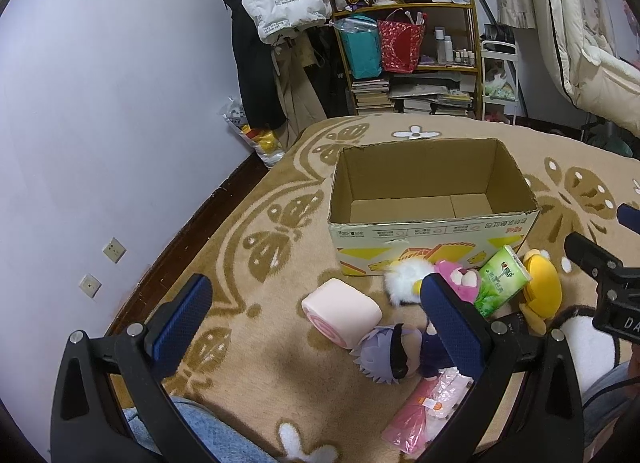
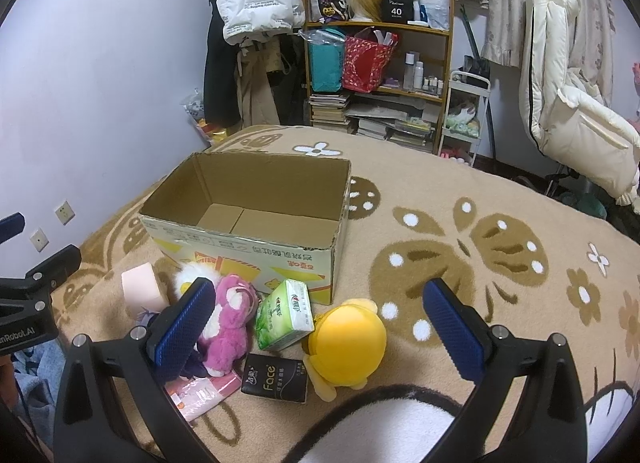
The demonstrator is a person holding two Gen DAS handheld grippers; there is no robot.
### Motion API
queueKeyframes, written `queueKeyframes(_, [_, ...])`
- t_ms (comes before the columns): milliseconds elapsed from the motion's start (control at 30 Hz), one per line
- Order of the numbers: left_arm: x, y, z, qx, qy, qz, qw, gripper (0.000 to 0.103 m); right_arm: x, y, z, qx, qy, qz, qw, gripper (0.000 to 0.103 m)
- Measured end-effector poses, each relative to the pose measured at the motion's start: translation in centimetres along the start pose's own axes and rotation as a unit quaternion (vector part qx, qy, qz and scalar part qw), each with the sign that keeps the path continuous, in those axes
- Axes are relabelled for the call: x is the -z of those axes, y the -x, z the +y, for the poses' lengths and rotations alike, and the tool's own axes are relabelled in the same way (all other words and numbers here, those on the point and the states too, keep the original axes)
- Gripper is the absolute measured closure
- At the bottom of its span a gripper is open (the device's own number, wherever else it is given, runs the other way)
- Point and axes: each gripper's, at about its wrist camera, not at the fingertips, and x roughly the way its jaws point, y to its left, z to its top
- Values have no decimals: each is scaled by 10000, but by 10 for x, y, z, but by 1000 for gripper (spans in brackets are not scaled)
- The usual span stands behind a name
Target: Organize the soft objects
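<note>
An empty cardboard box [image 1: 432, 223] [image 2: 248, 247] stands open on the patterned blanket. In front of it lie soft things: a pink roll cushion [image 1: 340, 313] [image 2: 140, 287], a white fluffy toy [image 1: 404, 281] [image 2: 192, 277], a pink plush bear [image 1: 460, 283] [image 2: 230, 323], a green tissue pack [image 1: 500, 281] [image 2: 286, 315], a yellow plush [image 1: 542, 291] [image 2: 348, 343], a grey-haired doll [image 1: 390, 353], a pink packet [image 1: 424, 411] [image 2: 200, 395] and a black tissue pack [image 2: 274, 383]. My left gripper [image 1: 316, 323] hangs open above the cushion and doll. My right gripper [image 2: 320, 323] is open over the yellow plush.
A cluttered shelf [image 1: 408, 47] [image 2: 376, 75] with books, bags and bottles stands behind the bed, with coats hanging beside it. A lilac wall [image 1: 100, 103] runs along the left edge. Blue denim cloth [image 1: 192, 431] lies near the front. Open blanket [image 2: 500, 247] spreads to the right of the box.
</note>
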Motion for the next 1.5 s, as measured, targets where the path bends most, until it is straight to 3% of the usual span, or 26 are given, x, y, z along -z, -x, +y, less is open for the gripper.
queueKeyframes(533, [-5,-15,12,68,253,159,9995,0,-4,-4,-12,0,-57,18,10000,0])
queueKeyframes(900, [-14,-57,40,254,970,650,9928,0,-6,-38,-20,-86,-369,559,9977,0])
queueKeyframes(1433, [-5,-133,27,124,766,1462,9862,0,-7,-87,-36,-285,-803,1186,9893,0])
queueKeyframes(1500, [-3,-138,26,102,742,1540,9852,0,-6,-93,-35,-371,-814,1288,9876,4])
